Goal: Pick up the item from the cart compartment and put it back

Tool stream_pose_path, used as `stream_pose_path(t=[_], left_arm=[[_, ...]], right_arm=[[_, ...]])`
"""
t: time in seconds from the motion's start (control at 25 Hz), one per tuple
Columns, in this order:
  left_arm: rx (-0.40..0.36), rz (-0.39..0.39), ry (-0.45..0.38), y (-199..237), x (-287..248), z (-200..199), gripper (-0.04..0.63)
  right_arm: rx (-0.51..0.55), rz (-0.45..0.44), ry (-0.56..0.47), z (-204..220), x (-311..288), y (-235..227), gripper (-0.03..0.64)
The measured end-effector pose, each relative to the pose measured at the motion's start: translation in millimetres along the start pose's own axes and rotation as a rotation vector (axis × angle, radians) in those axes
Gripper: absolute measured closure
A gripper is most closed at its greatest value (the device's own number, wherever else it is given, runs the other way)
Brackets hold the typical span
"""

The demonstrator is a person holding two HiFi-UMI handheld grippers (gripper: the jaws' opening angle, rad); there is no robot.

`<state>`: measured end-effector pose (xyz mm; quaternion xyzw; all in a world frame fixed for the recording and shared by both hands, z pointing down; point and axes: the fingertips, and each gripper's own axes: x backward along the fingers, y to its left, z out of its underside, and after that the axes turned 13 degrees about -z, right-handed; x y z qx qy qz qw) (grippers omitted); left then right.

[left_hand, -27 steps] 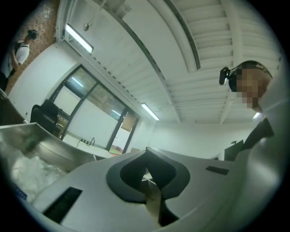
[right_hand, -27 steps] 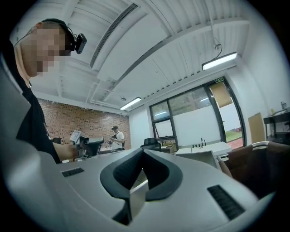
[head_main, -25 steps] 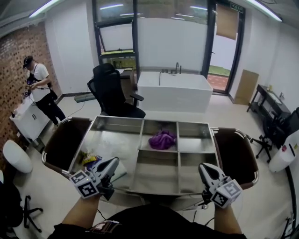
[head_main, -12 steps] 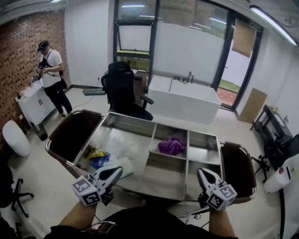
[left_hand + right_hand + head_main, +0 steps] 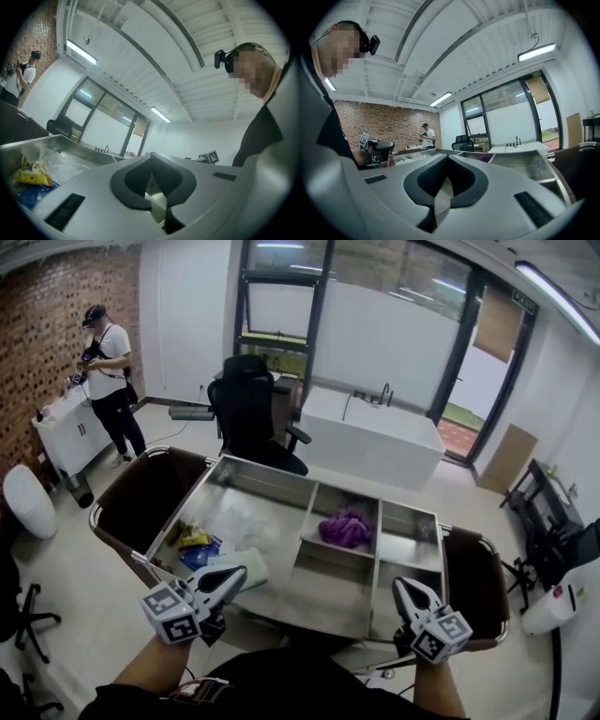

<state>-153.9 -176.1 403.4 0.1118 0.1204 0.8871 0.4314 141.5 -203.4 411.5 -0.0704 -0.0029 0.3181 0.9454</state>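
Note:
A purple cloth (image 5: 345, 528) lies bunched in the middle back compartment of the steel cart (image 5: 309, 607); its edge also shows in the right gripper view (image 5: 482, 158). The big left compartment holds a yellow snack packet (image 5: 192, 540) (image 5: 32, 176), a blue packet (image 5: 201, 555), clear plastic (image 5: 239, 517) and a pale flat item (image 5: 246, 568). My left gripper (image 5: 232, 575) (image 5: 151, 174) hovers over the near edge of that compartment, shut and empty. At the cart's near right edge my right gripper (image 5: 403, 586) (image 5: 446, 164) is shut too, with nothing in it.
Dark brown bags hang at the cart's left end (image 5: 141, 498) and right end (image 5: 473, 577). Beyond the cart stand a black office chair (image 5: 248, 413) and a white tub-like counter (image 5: 370, 439). A person (image 5: 108, 362) stands by a white cabinet (image 5: 66, 432) at far left.
The head view has swung left, so the cart sits further right and the person shows more. Both grippers stay shut at the cart's near edge.

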Motion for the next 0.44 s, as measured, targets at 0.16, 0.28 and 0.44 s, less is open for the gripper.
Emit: stream_pose_path(t=[0.16,0.28,0.44], left_arm=[[0.007,0.017,0.005,-0.5,-1.5,1.3,0.591],[0.007,0.025,0.013,-1.1,-3.0,1.8,0.591],[0.006,0.032,0.021,-5.9,-6.5,3.7,0.591]], right_arm=[[0.000,0.006,0.003,2.1,0.2,1.9,0.617],[0.001,0.009,0.003,1.4,0.2,2.6,0.617],[0.002,0.003,0.004,0.9,2.6,1.4,0.617]])
